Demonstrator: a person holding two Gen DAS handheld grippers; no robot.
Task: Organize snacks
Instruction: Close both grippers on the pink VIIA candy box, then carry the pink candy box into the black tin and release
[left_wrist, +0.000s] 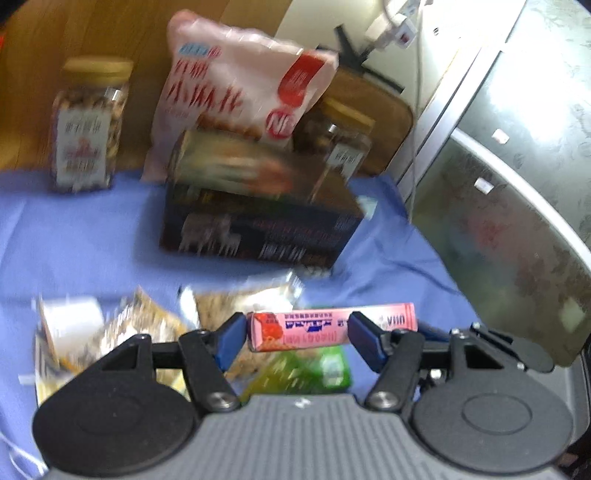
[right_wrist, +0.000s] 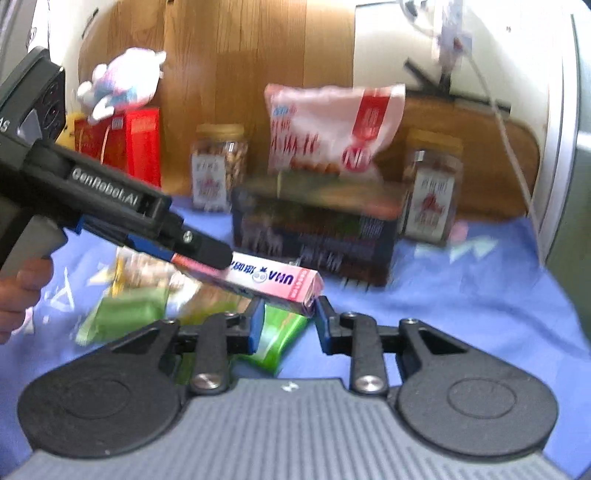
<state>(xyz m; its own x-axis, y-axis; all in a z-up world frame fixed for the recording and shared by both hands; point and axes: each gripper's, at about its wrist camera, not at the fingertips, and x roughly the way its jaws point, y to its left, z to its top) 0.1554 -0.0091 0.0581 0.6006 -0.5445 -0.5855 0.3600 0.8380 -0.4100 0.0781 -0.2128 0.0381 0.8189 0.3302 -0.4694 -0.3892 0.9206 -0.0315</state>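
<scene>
Pink candy box (left_wrist: 332, 326), light, stiff, crushable cardboard: held lengthwise between the left gripper (left_wrist: 297, 338) fingers; far end flanked by the half-closed, empty right gripper (right_wrist: 290, 321).

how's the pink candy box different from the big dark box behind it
The pink candy box is slim, stick-shaped and light; the dark box is bulky and nearly black. The pink box is lifted off the blue cloth, gripped at one end by the left gripper; the dark box rests on the cloth with a flatter pack on top. Both are printed snack cartons.
</scene>
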